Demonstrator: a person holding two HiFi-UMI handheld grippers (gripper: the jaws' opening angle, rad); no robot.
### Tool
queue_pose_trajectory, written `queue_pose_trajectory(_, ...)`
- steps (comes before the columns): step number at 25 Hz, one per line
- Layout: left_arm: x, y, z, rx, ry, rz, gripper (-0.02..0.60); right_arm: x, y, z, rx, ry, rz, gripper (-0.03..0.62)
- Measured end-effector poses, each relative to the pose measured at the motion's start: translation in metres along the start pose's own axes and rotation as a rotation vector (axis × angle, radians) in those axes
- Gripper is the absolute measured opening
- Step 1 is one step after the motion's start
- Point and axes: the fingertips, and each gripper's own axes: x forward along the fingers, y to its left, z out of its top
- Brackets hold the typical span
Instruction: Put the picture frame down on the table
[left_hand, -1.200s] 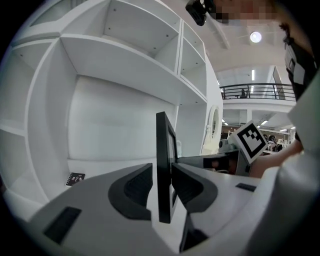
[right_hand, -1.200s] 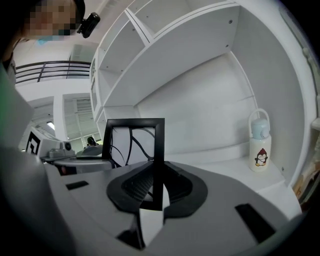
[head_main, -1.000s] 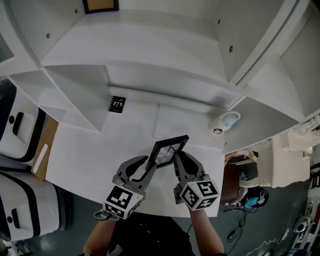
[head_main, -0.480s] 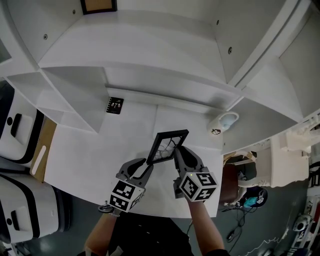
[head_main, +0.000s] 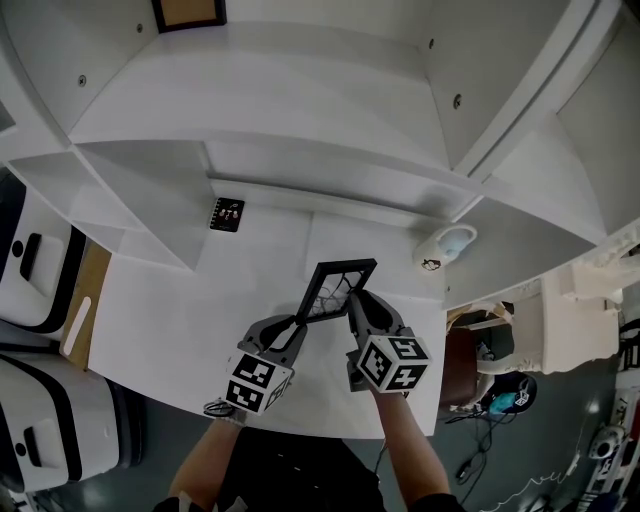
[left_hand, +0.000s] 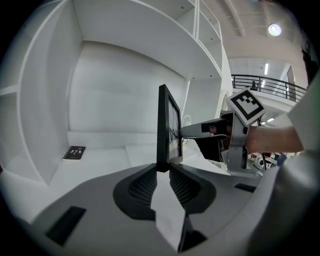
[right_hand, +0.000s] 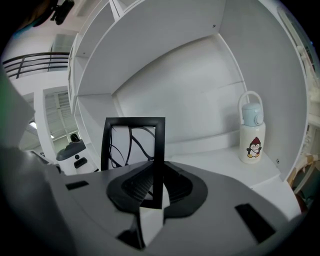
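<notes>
Picture frame held in both grippers over the table

The picture frame (head_main: 338, 290), black-edged and roughly upright, stands over the front middle of the table (head_main: 180, 320); whether its lower edge touches the table cannot be told. The left gripper (head_main: 298, 323) has its jaws closed narrowly on the frame's lower left edge. The right gripper (head_main: 356, 302) has its jaws clamped on the frame's right side bar. A penguin bottle (head_main: 445, 247) stands at the table's right rear corner. A small black booklet (head_main: 227, 214) lies at the table's left rear.
</notes>
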Motion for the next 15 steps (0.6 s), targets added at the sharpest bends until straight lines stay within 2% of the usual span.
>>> queue_pose_trajectory(8,0.031,0.010,-0.034,-0.063,0.103,0.008,0.078,0.028,-0.025,-0.034,-0.015,0.088,-0.032,0.066)
queue_pose_trajectory(15,0.044,0.015,-0.055,-0.078,0.168,0.025,0.078,0.043,-0.038,-0.059,0.038,0.142,-0.045,0.066)
